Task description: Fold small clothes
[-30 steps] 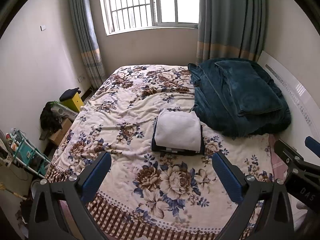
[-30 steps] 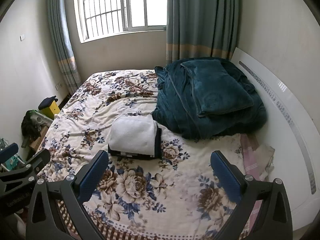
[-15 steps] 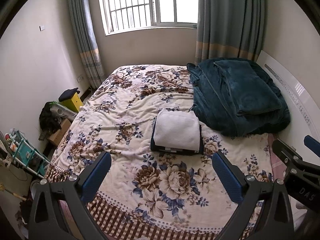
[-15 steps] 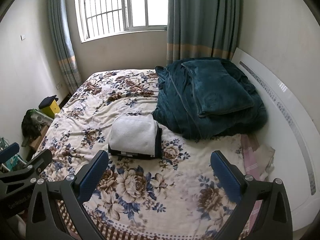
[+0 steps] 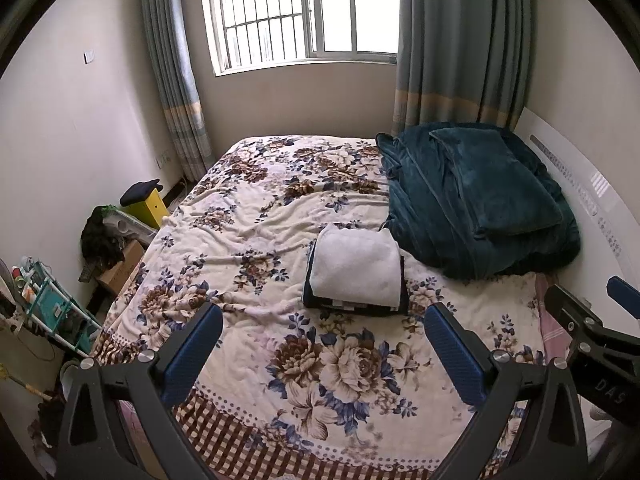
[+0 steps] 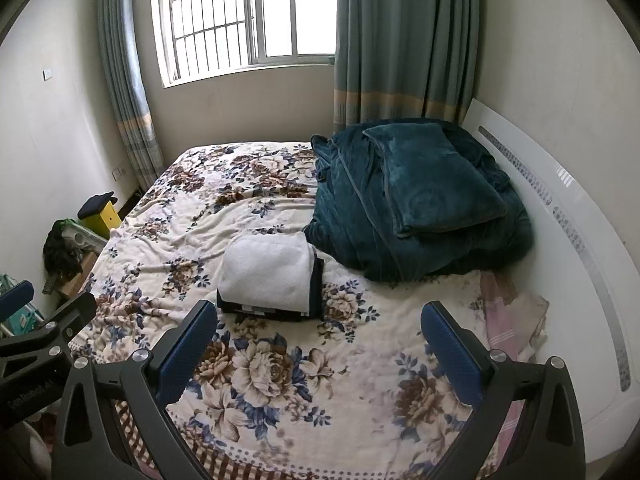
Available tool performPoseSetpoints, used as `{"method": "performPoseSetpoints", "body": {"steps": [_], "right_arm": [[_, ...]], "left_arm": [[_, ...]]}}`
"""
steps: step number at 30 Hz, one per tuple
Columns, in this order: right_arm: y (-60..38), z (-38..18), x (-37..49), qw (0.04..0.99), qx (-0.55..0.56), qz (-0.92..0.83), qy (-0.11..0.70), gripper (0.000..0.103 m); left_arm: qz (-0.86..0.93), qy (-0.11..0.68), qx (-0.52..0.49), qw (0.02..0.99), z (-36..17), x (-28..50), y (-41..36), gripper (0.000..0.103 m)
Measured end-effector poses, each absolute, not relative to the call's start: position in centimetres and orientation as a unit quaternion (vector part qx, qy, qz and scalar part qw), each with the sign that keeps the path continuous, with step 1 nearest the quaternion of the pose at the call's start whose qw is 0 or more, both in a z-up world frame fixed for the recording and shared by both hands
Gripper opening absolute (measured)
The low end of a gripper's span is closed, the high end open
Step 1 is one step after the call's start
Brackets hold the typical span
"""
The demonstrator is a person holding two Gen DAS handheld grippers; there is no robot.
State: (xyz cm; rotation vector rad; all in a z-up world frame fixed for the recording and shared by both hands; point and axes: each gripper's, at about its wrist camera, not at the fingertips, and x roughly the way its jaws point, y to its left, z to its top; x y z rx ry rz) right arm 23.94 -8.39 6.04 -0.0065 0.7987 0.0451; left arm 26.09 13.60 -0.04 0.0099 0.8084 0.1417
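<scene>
A folded white garment (image 5: pixel 356 266) lies on top of a folded dark garment (image 5: pixel 352 307) in the middle of the floral bed (image 5: pixel 248 240); the stack also shows in the right wrist view (image 6: pixel 266 272). My left gripper (image 5: pixel 323 346) is open and empty, held above the near part of the bed, short of the stack. My right gripper (image 6: pixel 319 346) is open and empty, to the right of the left one and also short of the stack. Each gripper shows at the edge of the other's view.
A heaped teal blanket (image 5: pixel 472 200) fills the bed's far right by the white headboard (image 6: pixel 560 216). A pink striped cloth (image 6: pixel 504 320) lies at the bed's right edge. A yellow stool (image 5: pixel 146 204), boxes and a rack (image 5: pixel 44 304) crowd the floor left.
Both views have shifted only slightly; the stack sits in the same place and both grippers stay open.
</scene>
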Motion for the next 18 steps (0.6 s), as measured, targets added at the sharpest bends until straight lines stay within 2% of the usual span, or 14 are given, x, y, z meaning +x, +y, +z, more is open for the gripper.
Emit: {"method": "performPoseSetpoints", "body": {"steps": [18], "right_arm": [[-8.41,6.56,23.92,0.923,-0.004,0.021,0.385,0.103]], "left_arm": [[0.071,0.388,0.003,0.919,0.49,25.94,13.18,0.103]]}}
